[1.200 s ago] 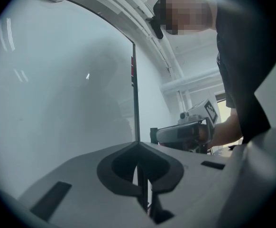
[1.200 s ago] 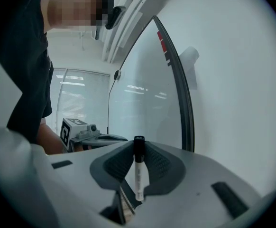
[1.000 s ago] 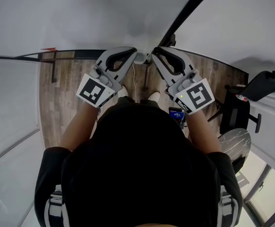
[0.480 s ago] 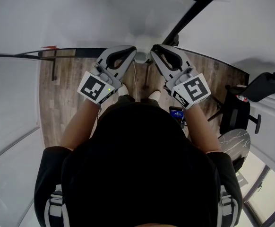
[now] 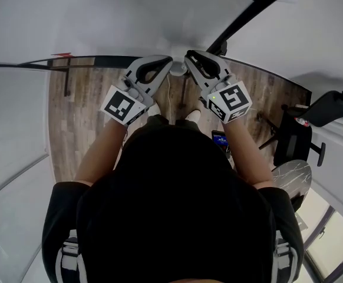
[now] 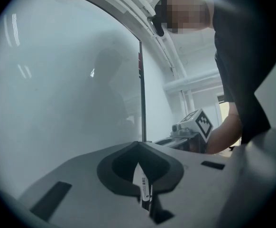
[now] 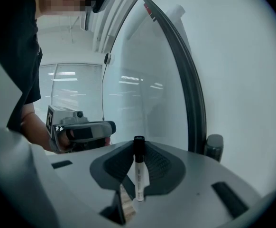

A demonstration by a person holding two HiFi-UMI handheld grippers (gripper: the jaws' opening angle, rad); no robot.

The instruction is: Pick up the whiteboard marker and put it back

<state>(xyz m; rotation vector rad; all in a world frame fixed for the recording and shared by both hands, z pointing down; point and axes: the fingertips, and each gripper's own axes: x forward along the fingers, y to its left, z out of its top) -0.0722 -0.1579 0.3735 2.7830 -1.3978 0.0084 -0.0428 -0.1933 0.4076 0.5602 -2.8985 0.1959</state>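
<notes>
In the right gripper view a white whiteboard marker (image 7: 139, 172) with a black cap stands upright between the pads of my right gripper (image 7: 139, 145), which is shut on it. In the left gripper view my left gripper (image 6: 138, 148) is shut on another white printed marker (image 6: 143, 186), tilted slightly, its end hidden. In the head view both grippers are raised side by side against the white board (image 5: 101, 16), the left gripper (image 5: 167, 61) beside the right gripper (image 5: 189, 56), tips almost touching. Neither marker shows in the head view.
A black frame strip (image 5: 242, 13) runs diagonally up the wall right of the grippers. Below lies wooden floor (image 5: 71, 128). A black office chair (image 5: 292, 135) and a round marble table (image 5: 292, 178) stand at the right. The person's head and shoulders fill the lower head view.
Both grippers have risen slightly toward the wall. The right gripper has shifted up and left, closer to the left one. Both stay shut.
</notes>
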